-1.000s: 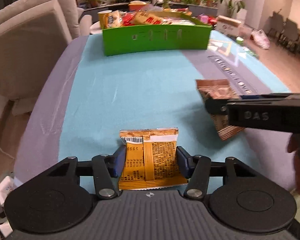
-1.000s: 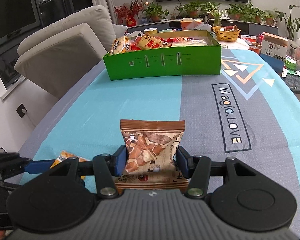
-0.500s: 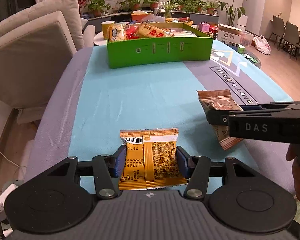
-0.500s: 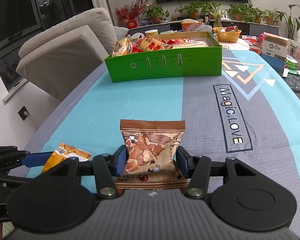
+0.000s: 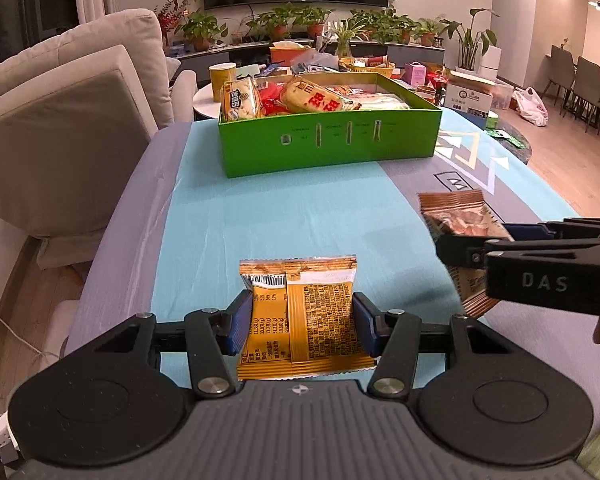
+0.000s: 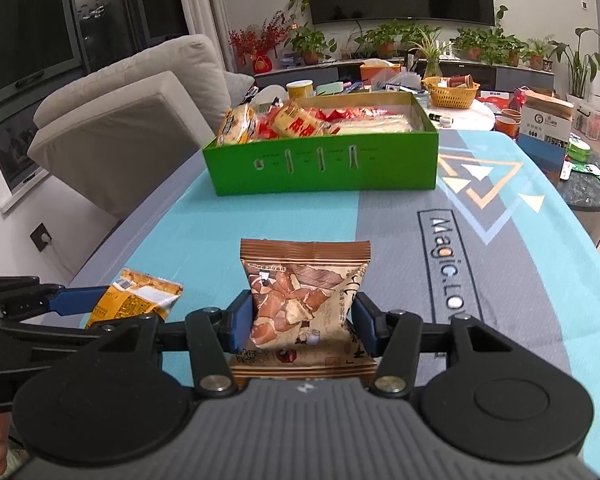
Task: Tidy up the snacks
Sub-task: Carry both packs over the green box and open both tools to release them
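My left hand-held gripper (image 5: 303,322) pinches the orange snack packet (image 5: 300,320); my right hand-held gripper (image 6: 303,322) clamps the brown snack packet (image 6: 306,304). Ahead of both stands the green box (image 6: 324,170) on the worktop (image 6: 380,240). Only the left view shows the orange packet's barcode; only the right shows "Magic.LOVE".

The green box's (image 5: 328,148) front wall hides most snacks (image 5: 316,100) lying inside it.

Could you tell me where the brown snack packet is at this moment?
The brown snack packet is clamped in the right gripper, above the cloth-covered table, right of the orange packet and short of the green box.
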A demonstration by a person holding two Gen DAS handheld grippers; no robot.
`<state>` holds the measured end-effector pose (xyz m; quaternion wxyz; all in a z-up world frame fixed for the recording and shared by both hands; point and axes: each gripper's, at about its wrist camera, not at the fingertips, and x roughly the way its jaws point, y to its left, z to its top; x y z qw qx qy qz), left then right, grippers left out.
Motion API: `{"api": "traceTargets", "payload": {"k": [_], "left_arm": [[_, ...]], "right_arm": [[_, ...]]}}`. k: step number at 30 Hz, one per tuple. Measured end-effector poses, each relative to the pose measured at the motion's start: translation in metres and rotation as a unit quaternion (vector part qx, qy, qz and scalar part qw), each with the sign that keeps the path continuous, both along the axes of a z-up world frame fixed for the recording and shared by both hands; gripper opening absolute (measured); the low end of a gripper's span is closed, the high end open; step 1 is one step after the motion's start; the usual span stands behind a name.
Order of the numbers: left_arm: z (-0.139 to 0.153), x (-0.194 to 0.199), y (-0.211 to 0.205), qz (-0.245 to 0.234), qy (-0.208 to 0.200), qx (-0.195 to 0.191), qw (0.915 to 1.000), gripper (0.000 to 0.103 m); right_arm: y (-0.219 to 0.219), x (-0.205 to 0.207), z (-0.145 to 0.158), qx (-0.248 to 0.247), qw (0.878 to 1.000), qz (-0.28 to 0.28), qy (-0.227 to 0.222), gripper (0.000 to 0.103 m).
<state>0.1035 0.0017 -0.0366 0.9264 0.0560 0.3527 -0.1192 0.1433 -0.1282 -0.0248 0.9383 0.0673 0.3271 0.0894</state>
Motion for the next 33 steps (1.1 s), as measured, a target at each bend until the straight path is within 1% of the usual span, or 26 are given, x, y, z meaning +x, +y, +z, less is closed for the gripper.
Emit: {"api": "traceTargets", "payload": {"k": [9,16,27,33], "left_arm": [[0.010,0.030,-0.016,-0.009,-0.010,0.003,0.9999,0.049],[0.024,0.060,-0.031,-0.017,-0.034,0.003,0.9993,0.050],[0.051,0.123,-0.056,-0.024,-0.079,0.001,0.9966,0.050],[0.068,0.170,-0.069,-0.022,-0.083,-0.023,0.9961,0.050]], "right_arm": [[-0.012,0.023,0.013,0.000,1.000,-0.001,-0.020,0.058],[-0.026,0.048,0.023,0.004,0.999,-0.014,-0.038,0.058],[-0.050,0.101,0.043,0.012,0.997,-0.034,-0.066,0.058],[-0.063,0.139,0.054,0.023,0.995,-0.047,-0.080,0.058]]}}
